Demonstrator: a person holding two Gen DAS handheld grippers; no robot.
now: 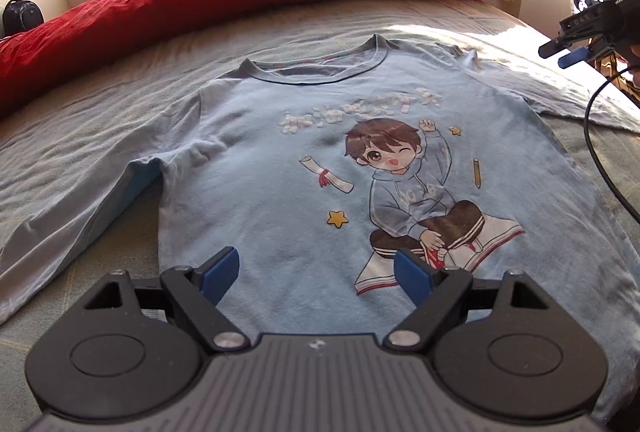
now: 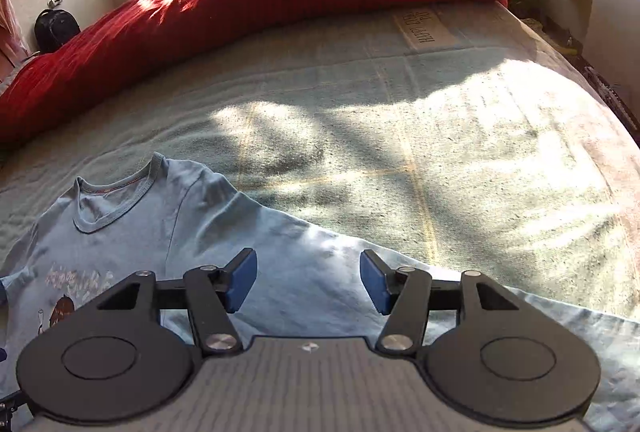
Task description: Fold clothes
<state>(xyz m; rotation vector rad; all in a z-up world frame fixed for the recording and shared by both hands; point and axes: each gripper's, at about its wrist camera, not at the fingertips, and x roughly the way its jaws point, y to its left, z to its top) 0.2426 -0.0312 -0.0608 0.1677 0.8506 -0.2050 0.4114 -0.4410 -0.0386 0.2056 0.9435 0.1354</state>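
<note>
Blue shirt (image 1: 304,168), cartoon print (writing unreadable)

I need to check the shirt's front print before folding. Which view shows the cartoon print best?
The left wrist view: the cartoon print lies whole and unobstructed on the light blue shirt. The right wrist view catches only its edge, cut off behind the gripper body.
</note>
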